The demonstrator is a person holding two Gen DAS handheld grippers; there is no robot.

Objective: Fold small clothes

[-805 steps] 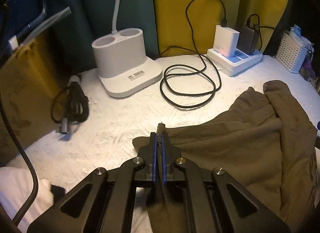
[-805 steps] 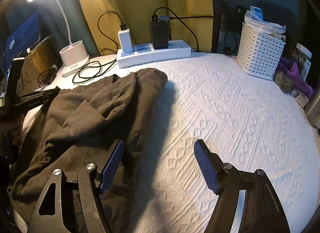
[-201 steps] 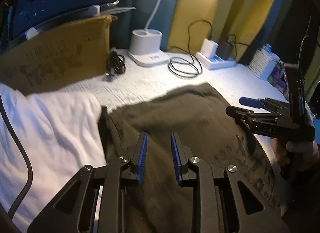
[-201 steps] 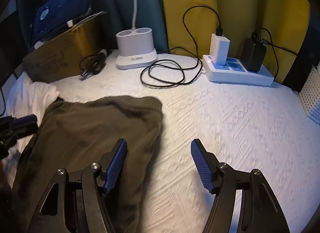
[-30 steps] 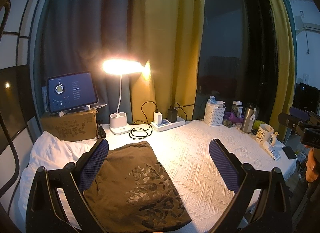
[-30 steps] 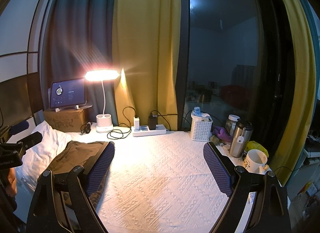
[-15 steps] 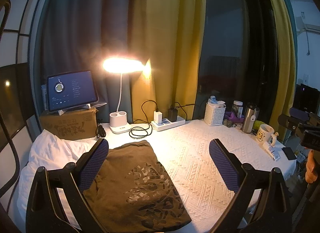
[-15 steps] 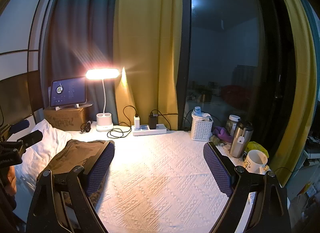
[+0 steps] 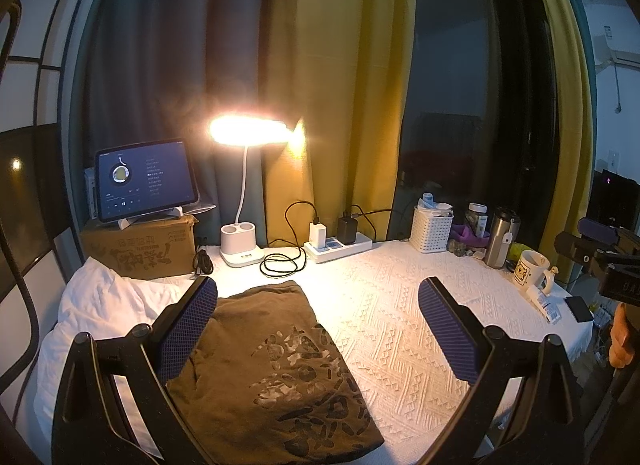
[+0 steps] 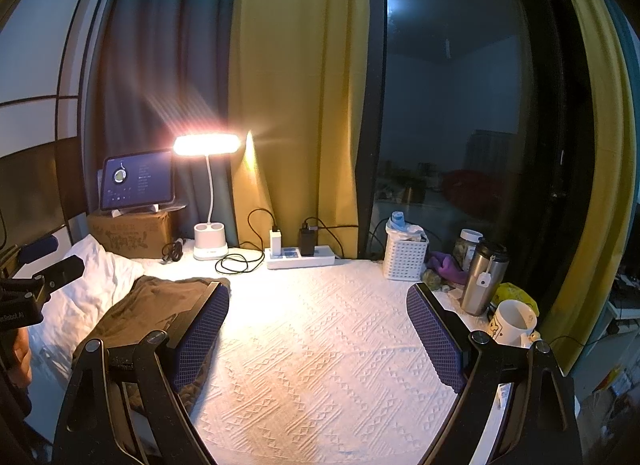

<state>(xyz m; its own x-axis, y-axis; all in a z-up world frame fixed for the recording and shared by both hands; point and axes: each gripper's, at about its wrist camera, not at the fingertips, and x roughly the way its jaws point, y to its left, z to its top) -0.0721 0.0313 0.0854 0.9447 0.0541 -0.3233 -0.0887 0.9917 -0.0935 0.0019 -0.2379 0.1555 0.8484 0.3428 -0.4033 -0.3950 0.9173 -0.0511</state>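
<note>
An olive-brown shirt (image 9: 276,365) with a dark print lies folded in a flat rectangle on the white textured cover (image 9: 400,329), at its left side next to a white pillow (image 9: 100,305). It also shows in the right wrist view (image 10: 152,305), partly behind my finger. My left gripper (image 9: 318,329) is wide open and empty, held high above and back from the shirt. My right gripper (image 10: 318,339) is wide open and empty, raised over the bare cover to the shirt's right.
A lit desk lamp (image 9: 244,241), a coiled black cable (image 9: 282,263) and a power strip (image 9: 338,245) stand at the back. A tablet (image 9: 146,181) sits on a cardboard box (image 9: 140,251). A white basket (image 9: 434,229), a steel flask (image 9: 500,243) and a mug (image 9: 530,269) stand at the right.
Nothing has visibly changed over the last second. Much earlier both grippers were low at the shirt; now they are raised and wide open, with the shirt lying folded.
</note>
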